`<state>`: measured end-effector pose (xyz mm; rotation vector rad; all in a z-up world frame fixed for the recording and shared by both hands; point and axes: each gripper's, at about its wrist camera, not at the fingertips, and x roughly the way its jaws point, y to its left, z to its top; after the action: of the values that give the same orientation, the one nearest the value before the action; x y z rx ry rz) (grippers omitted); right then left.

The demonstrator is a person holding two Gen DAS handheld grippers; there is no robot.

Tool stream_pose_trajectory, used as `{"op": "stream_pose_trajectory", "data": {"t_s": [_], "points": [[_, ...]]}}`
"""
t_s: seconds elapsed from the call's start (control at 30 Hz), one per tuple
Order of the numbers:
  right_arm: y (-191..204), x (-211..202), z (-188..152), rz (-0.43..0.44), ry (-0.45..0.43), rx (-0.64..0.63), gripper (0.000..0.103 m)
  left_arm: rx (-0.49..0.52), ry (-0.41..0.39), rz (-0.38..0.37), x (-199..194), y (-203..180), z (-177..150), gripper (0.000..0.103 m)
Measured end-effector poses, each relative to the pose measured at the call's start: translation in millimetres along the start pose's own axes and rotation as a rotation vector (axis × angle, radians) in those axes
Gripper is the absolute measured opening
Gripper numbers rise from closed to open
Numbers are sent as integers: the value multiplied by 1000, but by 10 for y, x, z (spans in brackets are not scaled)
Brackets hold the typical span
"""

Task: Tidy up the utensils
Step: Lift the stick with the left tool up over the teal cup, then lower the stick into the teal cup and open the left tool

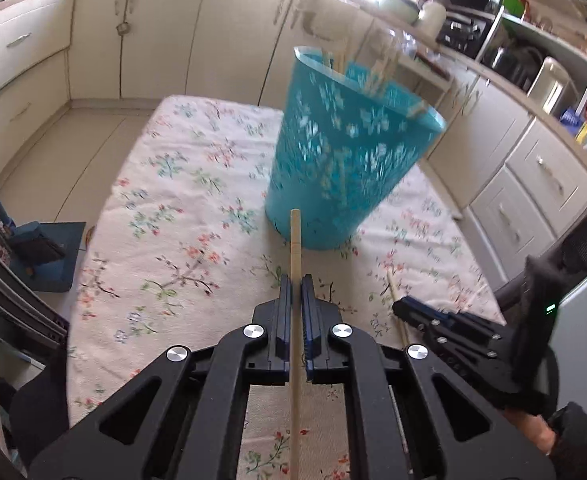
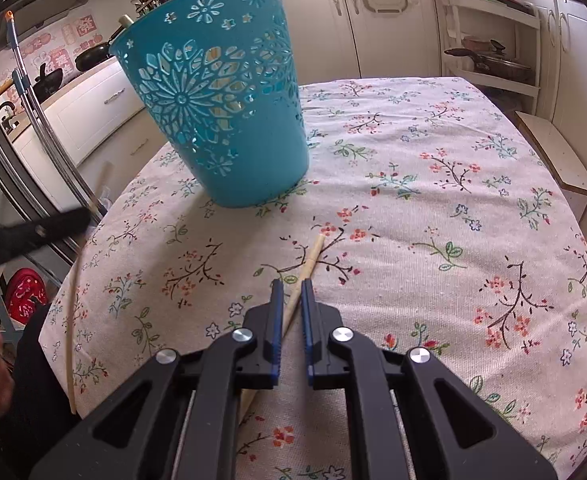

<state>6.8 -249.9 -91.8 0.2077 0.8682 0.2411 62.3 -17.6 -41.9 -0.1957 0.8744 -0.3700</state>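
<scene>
A teal cut-out basket (image 1: 333, 148) stands on the floral tablecloth (image 1: 165, 208) with several wooden chopsticks sticking out of its top. My left gripper (image 1: 296, 284) is shut on a wooden chopstick (image 1: 295, 240) that points at the basket's base. In the right wrist view the basket (image 2: 217, 112) is ahead to the left. My right gripper (image 2: 291, 288) is down at the cloth, its jaws narrowly apart around a second chopstick (image 2: 311, 258) lying there. The right gripper also shows in the left wrist view (image 1: 409, 312), over that chopstick (image 1: 393, 288).
Cream kitchen cabinets (image 1: 173, 32) ring the table. A blue dustpan and brush (image 1: 41, 252) lie on the floor at left. A shelf rack with pans (image 2: 493, 60) stands beyond the table's far right corner. A mop handle (image 2: 33, 96) leans at left.
</scene>
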Motion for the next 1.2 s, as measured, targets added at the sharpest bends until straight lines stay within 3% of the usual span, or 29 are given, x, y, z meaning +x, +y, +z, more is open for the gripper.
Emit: {"op": "stream_pose_trajectory", "data": {"t_s": [0.3, 0.67, 0.87, 1.07, 1.2], "points": [[34, -11, -18, -9, -3, -7, 9, -4, -203, -67, -771, -51, 499, 5], [23, -13, -7, -2, -3, 1, 10, 61, -325, -119, -1246, -411, 944, 5], [23, -14, -7, -3, -3, 1, 10, 104, -437, -107, -1550, -579, 1227, 5], [10, -15, -2, 5, -2, 8, 10, 143, -529, -66, -1606, -772, 1499, 5], [-6, -14, 0, 13, -1, 15, 10, 176, -536, -41, -1343, -882, 1608, 5]]}}
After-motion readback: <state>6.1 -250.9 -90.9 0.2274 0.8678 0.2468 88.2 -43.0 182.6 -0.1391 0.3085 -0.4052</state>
